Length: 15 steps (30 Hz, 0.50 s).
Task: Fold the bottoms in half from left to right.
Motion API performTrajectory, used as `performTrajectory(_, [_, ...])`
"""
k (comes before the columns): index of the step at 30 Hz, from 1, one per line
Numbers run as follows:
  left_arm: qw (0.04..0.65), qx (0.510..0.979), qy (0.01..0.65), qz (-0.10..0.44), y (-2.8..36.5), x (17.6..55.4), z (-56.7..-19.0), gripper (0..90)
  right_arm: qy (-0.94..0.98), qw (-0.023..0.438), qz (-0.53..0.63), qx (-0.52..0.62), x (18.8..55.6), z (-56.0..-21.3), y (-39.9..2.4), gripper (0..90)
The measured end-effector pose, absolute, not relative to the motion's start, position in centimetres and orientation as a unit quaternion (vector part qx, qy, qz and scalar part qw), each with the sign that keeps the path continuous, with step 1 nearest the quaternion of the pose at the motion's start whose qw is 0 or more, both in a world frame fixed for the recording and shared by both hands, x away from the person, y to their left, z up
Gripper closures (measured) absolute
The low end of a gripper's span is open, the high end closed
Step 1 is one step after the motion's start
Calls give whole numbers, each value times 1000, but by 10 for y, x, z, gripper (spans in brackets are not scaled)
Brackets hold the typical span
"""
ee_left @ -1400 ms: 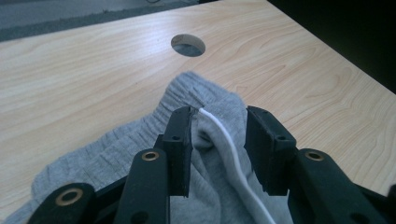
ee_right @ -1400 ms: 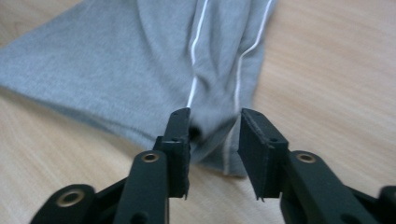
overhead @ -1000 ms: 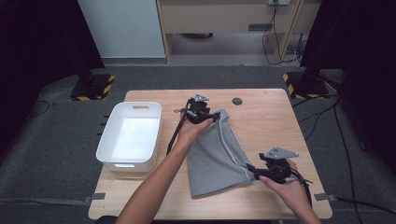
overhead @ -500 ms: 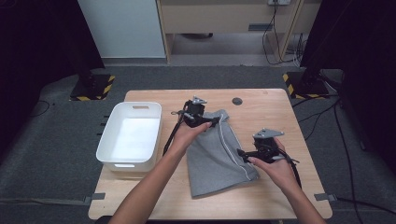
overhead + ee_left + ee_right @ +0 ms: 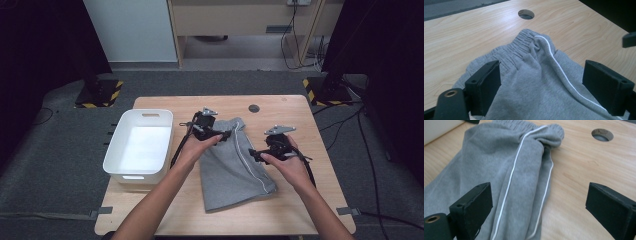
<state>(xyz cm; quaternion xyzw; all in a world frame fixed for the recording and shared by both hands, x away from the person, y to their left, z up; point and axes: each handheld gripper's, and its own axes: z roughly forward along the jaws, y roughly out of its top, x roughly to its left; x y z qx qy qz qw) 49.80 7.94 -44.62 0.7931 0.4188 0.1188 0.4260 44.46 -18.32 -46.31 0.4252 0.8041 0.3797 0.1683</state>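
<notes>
The wooden table (image 5: pixel 300 120) carries a white bin (image 5: pixel 140 145), empty, left of the grey shorts (image 5: pixel 230 165), which lie folded lengthwise at the table's middle. The fold looks done; moving them to the bin seems left. The left gripper (image 5: pixel 222 134), at the waistband, and the right gripper (image 5: pixel 255 153), at the side seam, have just been opening, released.

Premises: a lab-type recording station. A plain wooden bench (image 5: pixel 300 210) stands on grey carpet (image 5: pixel 60 165), its feet taped down. Stand bases marked with yellow-and-black hazard tape (image 5: pixel 97 95) flank it. Black curtains (image 5: pixel 40 45) and loose cables (image 5: pixel 300 35) line the surroundings.
</notes>
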Motion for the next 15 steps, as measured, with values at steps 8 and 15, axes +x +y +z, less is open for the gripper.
performTrajectory(8, [410, 806, 411, 114, 83, 490, -454, 104, 797, 159, 391, 432, 470, -460, -177, 143])
performTrajectory(15, [398, 815, 402, 125, 86, 481, -454, 105, 808, 149, 387, 417, 486, -458, -176, 200])
